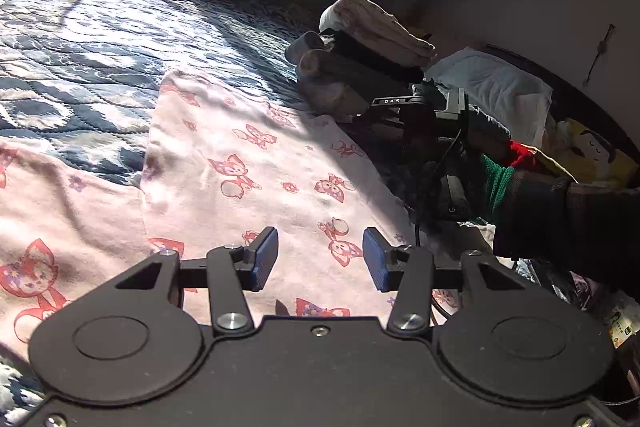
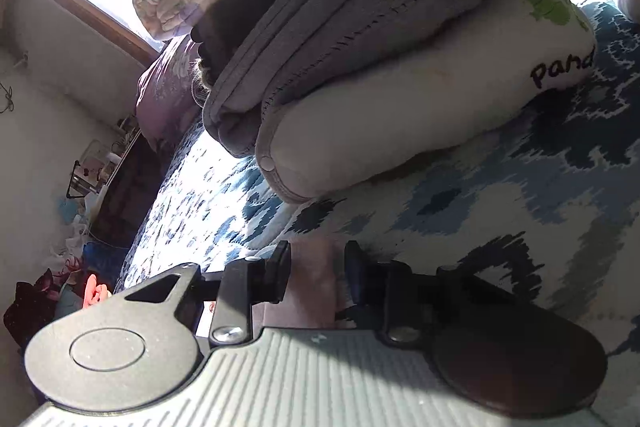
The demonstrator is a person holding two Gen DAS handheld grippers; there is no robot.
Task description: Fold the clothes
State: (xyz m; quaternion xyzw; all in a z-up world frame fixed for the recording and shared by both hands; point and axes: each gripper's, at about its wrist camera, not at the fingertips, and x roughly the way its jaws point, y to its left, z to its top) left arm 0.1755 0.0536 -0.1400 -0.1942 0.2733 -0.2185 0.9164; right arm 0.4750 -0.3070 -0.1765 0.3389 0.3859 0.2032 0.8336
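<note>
While the left gripper (image 1: pixel 320 259) hovers with jaws spread wide and empty, the pink cartoon-print garment (image 1: pixel 256 167) lies flat on the blue-and-white quilt (image 1: pixel 80 59). Right gripper (image 2: pixel 318 275): jaws partly closed, pink fabric edge between them; firm grip cannot be confirmed. Stack of folded clothes (image 2: pixel 360 39) sits just ahead of it.

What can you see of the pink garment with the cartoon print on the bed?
The pink garment is soft, thin cloth printed with red cartoon foxes and small flowers. It lies spread flat, slightly wrinkled, on the blue patterned quilt, part sunlit, part in shadow. One fold edge runs down its left side. The left gripper hovers over it with open jaws.
</note>
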